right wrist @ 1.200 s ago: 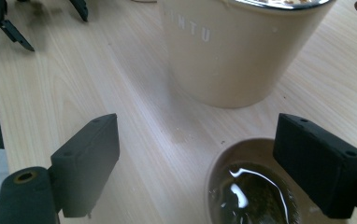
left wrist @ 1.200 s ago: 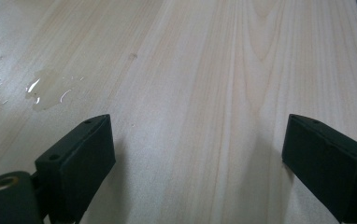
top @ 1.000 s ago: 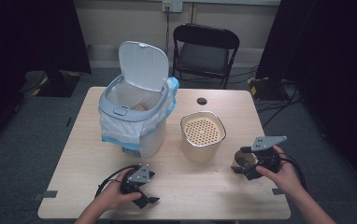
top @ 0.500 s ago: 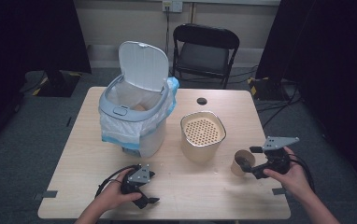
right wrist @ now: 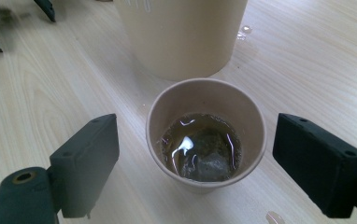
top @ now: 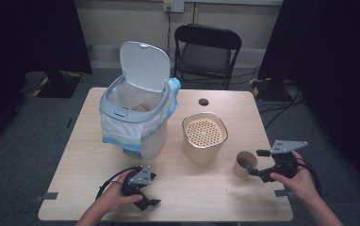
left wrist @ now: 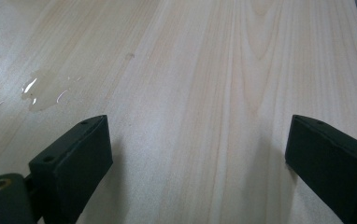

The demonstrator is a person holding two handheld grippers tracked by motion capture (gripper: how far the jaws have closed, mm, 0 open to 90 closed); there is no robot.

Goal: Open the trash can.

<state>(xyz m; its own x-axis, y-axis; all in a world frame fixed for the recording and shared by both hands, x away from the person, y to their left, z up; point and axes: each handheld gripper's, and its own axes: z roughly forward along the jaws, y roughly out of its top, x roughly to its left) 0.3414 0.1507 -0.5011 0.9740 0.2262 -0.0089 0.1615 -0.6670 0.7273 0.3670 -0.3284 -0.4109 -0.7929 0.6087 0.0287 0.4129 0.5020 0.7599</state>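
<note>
A: What's the surface doing for us?

B: A pale wood-grain table (top: 98,197) is taking up the middle of the high view, sitting on grey carpet. A black folding chair (top: 207,52) is standing beyond its far edge at about twelve o'clock, under a wall outlet, and dark curtains are hanging at nine and three o'clock. Cables are lying on the floor toward two o'clock.

A: Any wet spots?

B: Yes. A small puddle (left wrist: 43,88) is glistening on the wood at ten o'clock in the left gripper view, and droplets are showing near the beige canister (right wrist: 181,32) in the right gripper view.

A: Anything readable?

B: Pale marks are running along the canister's upper wall in the right gripper view, too cropped to read. A label on the white lidded bin (top: 135,117) is too small to make out.

A: Where's the paper cup?

B: The paper cup (top: 243,163) is standing upright at about four o'clock on the table, just beside the canister, holding brown liquid with a tea bag in it.

A: And the grippers?

B: The right gripper (right wrist: 195,163) is sitting with its jaws wide, one on each side of the cup, not touching it. The left gripper (left wrist: 200,154) is resting near six o'clock, jaws also spread wide over bare wood.
</note>
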